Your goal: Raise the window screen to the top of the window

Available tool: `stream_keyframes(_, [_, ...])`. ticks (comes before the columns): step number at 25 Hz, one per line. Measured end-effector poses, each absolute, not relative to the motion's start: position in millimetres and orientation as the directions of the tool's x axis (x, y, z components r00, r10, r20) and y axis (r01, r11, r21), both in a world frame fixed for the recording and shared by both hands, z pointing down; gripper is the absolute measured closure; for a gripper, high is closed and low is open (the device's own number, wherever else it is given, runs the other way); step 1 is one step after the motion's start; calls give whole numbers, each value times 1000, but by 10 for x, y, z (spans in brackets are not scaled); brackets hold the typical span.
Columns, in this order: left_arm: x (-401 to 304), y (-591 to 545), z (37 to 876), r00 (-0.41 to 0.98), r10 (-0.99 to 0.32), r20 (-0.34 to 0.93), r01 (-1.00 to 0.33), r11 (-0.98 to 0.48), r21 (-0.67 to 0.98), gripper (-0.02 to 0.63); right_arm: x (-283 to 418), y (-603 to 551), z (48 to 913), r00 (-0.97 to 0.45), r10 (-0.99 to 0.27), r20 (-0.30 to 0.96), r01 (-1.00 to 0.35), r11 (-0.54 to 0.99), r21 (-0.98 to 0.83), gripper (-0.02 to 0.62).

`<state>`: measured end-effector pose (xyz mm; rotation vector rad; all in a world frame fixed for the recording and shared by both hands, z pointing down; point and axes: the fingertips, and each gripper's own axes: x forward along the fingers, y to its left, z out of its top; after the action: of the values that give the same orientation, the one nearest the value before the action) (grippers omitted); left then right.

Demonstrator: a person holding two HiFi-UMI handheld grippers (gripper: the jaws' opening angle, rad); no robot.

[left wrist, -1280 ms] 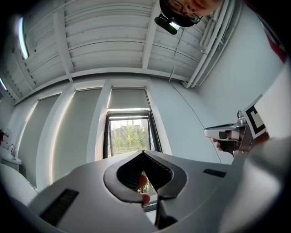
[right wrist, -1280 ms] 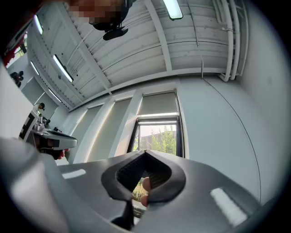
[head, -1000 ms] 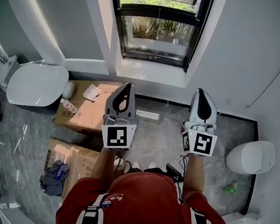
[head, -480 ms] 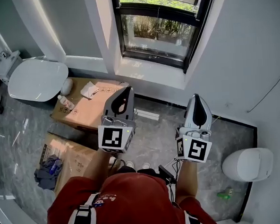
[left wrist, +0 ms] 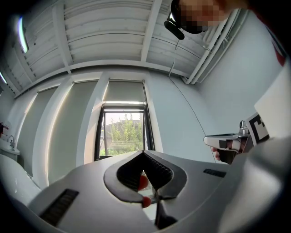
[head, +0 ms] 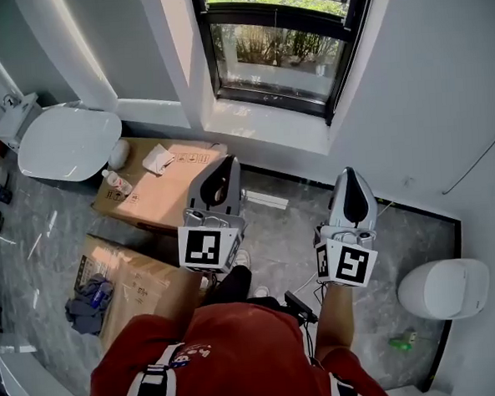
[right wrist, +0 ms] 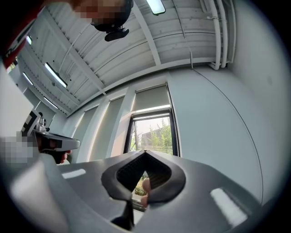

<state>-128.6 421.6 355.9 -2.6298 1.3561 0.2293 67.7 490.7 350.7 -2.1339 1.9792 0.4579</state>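
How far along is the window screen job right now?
Hard to say what's done: the window looks uncovered below a grey panel, perhaps the screen already up. Nothing is in hand: left gripper and right gripper are shut, empty, short of it. Left: possibly the lift itself.

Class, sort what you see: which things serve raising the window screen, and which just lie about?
For the job: window, window screen, left gripper, right gripper.
Lying about: toilet, cardboard box, white cloth, bottle.
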Motion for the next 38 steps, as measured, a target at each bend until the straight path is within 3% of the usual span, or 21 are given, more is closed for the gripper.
stream_keyframes(11, [-1394,3799,3622,543,-805,-238,-834,-551,-39,600,614,4487,3522,38,-934,-356,-992,-78,97,586])
stream_keyframes(38, [-1699,1363,3527,541,-800,-258,-832,-553,-30,600,350,2098,3237,77,-925,-371,-975,-147,166,586])
